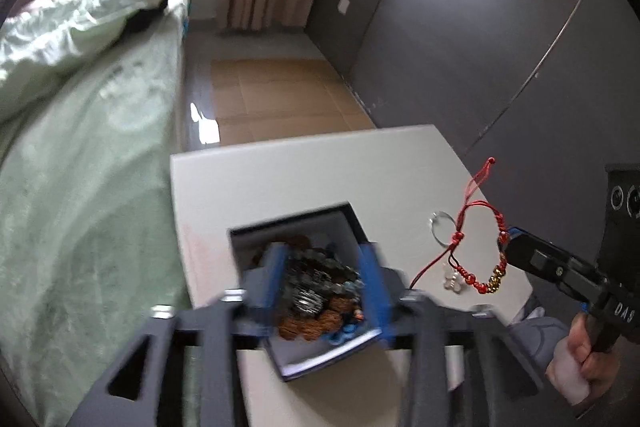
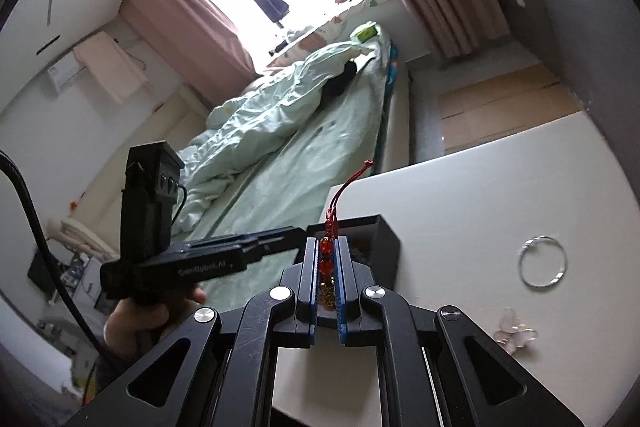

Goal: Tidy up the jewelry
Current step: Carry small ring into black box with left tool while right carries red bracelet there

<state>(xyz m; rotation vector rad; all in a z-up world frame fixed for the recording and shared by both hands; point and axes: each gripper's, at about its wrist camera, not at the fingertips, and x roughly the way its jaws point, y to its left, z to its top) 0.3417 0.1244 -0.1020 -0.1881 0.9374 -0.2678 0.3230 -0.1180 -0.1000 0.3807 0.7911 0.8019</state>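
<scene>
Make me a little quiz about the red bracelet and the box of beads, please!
1. True or false: the right gripper is shut on the red bead bracelet.
2. What lies flat on the white table, apart from the jewelry box: A) a silver ring-shaped bangle, B) a watch, C) a comb?
3. Fill in: the left gripper is open over the ____ box.

Key: 1 true. 2 A. 3 jewelry.
</scene>
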